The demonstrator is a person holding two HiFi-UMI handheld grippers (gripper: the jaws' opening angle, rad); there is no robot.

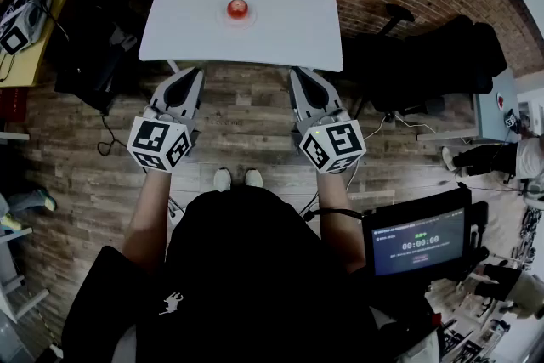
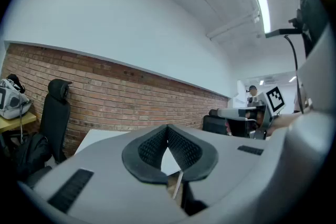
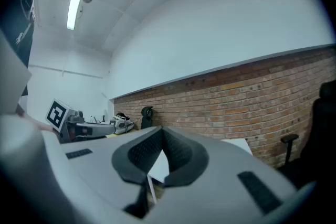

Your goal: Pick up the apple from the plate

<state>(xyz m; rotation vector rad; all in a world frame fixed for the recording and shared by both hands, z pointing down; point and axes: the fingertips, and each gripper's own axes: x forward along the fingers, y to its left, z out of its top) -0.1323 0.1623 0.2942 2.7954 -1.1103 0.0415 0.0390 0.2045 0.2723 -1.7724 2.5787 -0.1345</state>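
While both grippers hang level over the wood floor, just short of the table [image 1: 187, 21] edge, neither one holds anything.

- left gripper [image 1: 192, 74]: jaws pressed together, tips meeting, nothing between them (its own view shows only a sliver of white tabletop through the hollow behind the tips).
- right gripper [image 1: 298, 74]: same, jaws fully closed and empty.
- apple [image 1: 238, 8]: red, sitting on the plate [image 1: 240, 20] roughly mid-table, a bit toward the far side. It's well apart from both grippers and sits about between their two lines.
- The plate looks like a small pale disc, but its rim is hard to separate from the white top in the head view.
- The table backs onto a brick wall [image 2: 115, 102].
- A dark screen [image 1: 419, 242] with a timer is lit at the person's right, near the elbow.
- The person's shoes [image 1: 238, 178] show between the two arms.
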